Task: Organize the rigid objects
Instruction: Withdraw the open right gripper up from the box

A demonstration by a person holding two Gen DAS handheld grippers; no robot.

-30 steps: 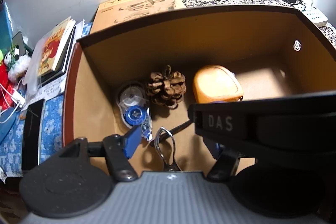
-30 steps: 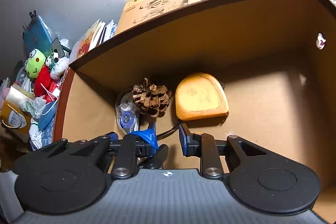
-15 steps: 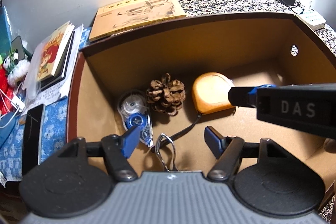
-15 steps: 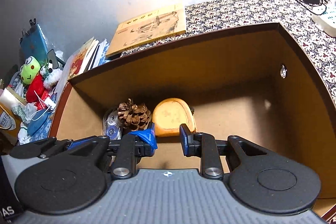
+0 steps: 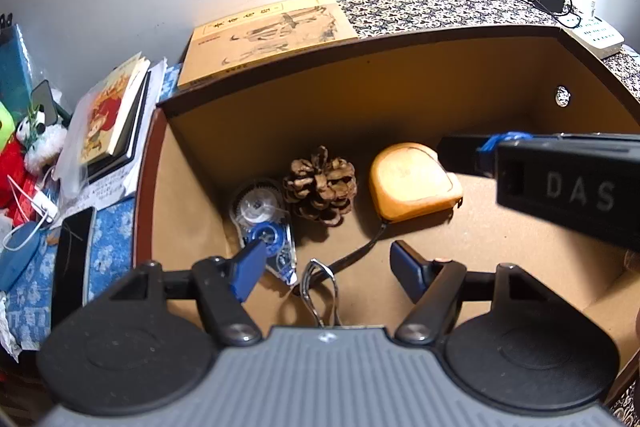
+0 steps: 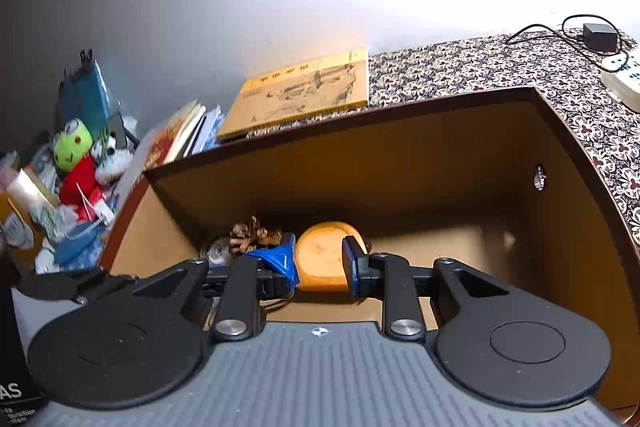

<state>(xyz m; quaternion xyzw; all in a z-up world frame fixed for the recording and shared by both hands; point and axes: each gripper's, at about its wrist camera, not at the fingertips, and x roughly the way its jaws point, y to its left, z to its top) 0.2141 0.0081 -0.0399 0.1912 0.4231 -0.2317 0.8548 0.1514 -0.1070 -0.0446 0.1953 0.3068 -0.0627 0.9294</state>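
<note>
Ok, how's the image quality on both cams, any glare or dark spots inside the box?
Left wrist view: wall blown out upper right; pine cone and orange tape measure sharp, casting short shadows. Right wrist view: same glare; box back corner dark, fisheye bends its rim.

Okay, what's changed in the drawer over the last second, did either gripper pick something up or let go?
The right gripper has pulled up and back out of the drawer, open and empty. The left gripper backed off slightly, also open. Nothing was grabbed. The correction tape, pine cone, yellow tape measure and metal clip stayed put.
</note>
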